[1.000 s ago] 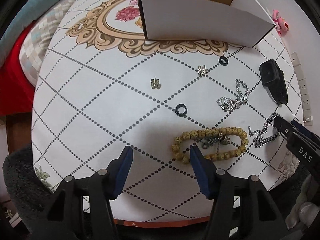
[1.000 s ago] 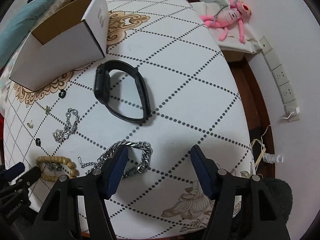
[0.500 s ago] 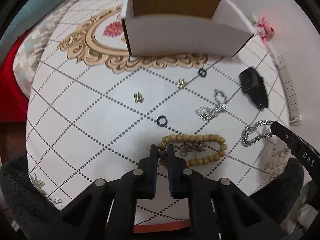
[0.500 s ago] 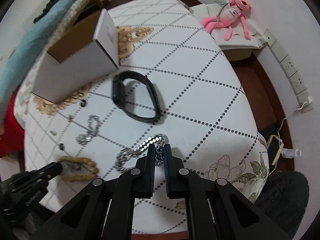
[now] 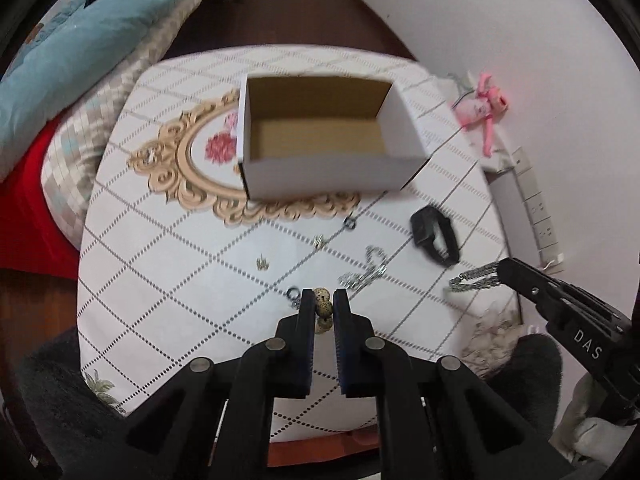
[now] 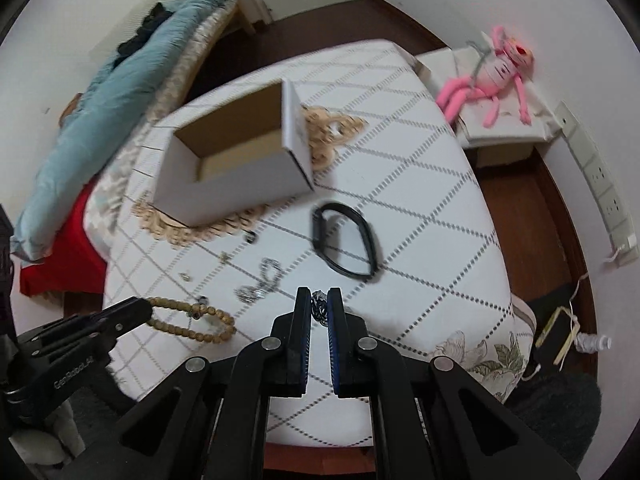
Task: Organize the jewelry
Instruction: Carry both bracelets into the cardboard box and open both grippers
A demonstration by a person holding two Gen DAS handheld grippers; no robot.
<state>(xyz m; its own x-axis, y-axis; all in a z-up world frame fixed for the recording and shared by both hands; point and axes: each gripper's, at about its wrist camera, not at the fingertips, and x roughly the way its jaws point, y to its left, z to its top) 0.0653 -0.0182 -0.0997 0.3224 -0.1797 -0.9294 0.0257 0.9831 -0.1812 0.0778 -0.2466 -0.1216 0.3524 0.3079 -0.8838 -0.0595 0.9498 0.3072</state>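
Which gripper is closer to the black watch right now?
Right. The right gripper, shut on the silver chain, sits just short of the black watch. The left gripper, holding the bead bracelet, is farther off.

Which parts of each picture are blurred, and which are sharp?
Left wrist view: left tool and beads sharp; chain, earrings and box smeared by motion. Right wrist view: right tool sharp; box, band and table pattern blurred; edges bent by fisheye.
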